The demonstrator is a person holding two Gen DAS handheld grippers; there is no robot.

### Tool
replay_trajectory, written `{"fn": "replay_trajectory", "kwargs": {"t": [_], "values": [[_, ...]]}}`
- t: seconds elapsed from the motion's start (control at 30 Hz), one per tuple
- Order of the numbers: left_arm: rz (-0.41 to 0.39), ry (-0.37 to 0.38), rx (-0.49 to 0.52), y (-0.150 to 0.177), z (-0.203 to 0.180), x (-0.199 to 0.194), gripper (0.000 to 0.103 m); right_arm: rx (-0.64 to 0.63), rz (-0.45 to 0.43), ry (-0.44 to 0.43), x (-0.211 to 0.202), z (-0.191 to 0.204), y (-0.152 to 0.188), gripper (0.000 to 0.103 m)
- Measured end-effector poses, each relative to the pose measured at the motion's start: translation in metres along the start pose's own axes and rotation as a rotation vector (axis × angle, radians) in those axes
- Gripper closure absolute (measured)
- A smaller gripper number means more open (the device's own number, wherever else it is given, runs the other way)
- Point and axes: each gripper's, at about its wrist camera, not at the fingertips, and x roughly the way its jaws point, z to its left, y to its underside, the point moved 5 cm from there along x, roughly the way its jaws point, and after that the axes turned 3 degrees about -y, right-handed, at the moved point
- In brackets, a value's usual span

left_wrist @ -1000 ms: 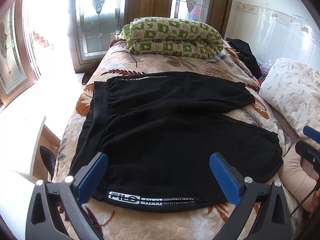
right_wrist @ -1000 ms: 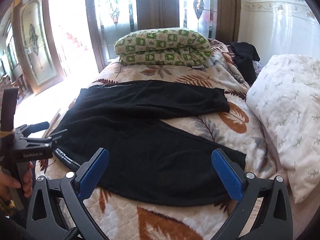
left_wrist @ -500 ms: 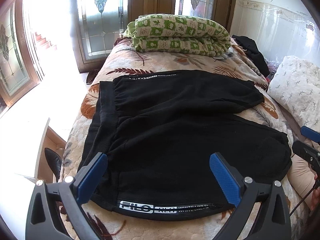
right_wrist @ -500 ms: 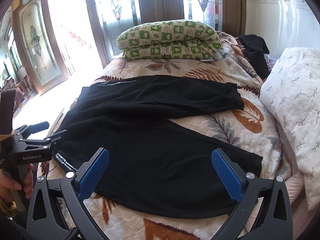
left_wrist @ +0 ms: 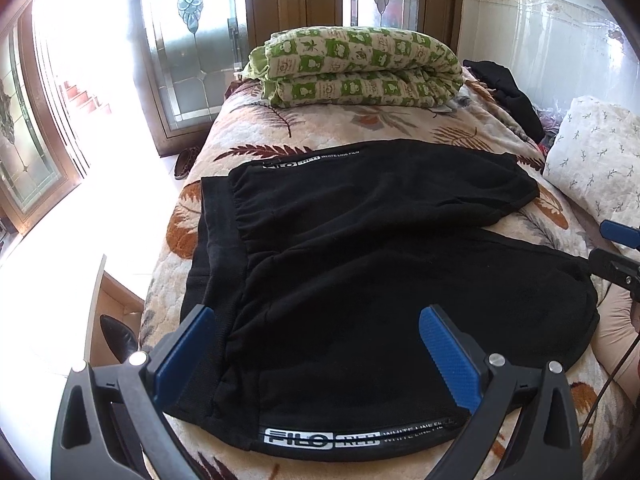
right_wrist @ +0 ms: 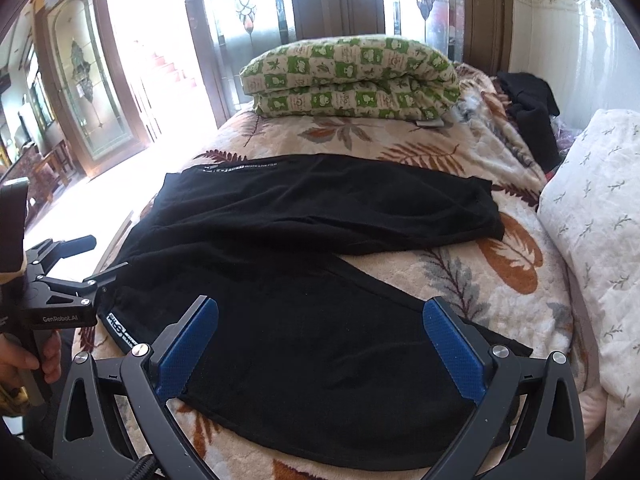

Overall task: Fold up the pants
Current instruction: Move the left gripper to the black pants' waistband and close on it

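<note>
The black pants (left_wrist: 360,272) lay spread flat on the bed (left_wrist: 392,128), waistband toward its left edge and the two legs splayed apart toward the right, the far leg angled away from the near one so that a wedge of the leaf-patterned cover showed between them. A white printed stripe ran along the near side seam and another along the far one.

Over the near waistband corner of the pants hung the left gripper (left_wrist: 316,356), its jaws spread wide with blue pads (left_wrist: 182,354) on either side of the fabric below, closed on nothing; whether the pads touched the cloth could not be told. Over the near leg's hem end hung the right gripper (right_wrist: 320,354), jaws equally wide apart and empty, straddling the black cloth (right_wrist: 312,280). A hand (right_wrist: 24,360) gripped the left tool's handle at the pants' waistband side.

Beyond the pants, at the far end of the bed, sat a folded green-and-white quilt (left_wrist: 360,68). To the right of the pants' legs lay a white sprigged pillow (right_wrist: 596,216), and past it a heap of dark clothing (right_wrist: 532,116) against the wall
</note>
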Motion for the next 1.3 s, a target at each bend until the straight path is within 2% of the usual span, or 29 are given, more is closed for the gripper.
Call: {"fn": "replay_trajectory", "kwargs": {"t": [0.27,0.43,0.7,0.83,1.0,1.2,1.3], "values": [[0.024,0.023,-0.005,-0.006,0.006,0.019,0.0,0.053,0.063,-0.044,0.03,-0.002,0.004,0.0],[0.042,0.022,-0.01,-0.013,0.014,0.034,0.0,-0.006,0.085,-0.062,0.047,0.004,-0.002,0.0],[0.058,0.039,0.007,-0.036,0.047,0.059,0.0,-0.087,0.078,-0.08,0.073,-0.003,-0.036,0.0],[0.11,0.071,-0.051,-0.048,0.072,0.078,0.0,-0.131,0.07,-0.09,0.085,-0.007,-0.056,0.0],[0.126,0.086,-0.107,-0.066,0.101,0.103,0.0,-0.188,0.085,-0.09,0.106,-0.01,-0.084,0.0],[0.172,0.112,-0.195,-0.079,0.125,0.139,0.0,-0.177,0.074,-0.071,0.132,-0.019,-0.105,0.0],[0.182,0.109,-0.197,-0.085,0.128,0.156,0.001,-0.166,0.076,-0.083,0.146,-0.021,-0.111,0.0]]}}
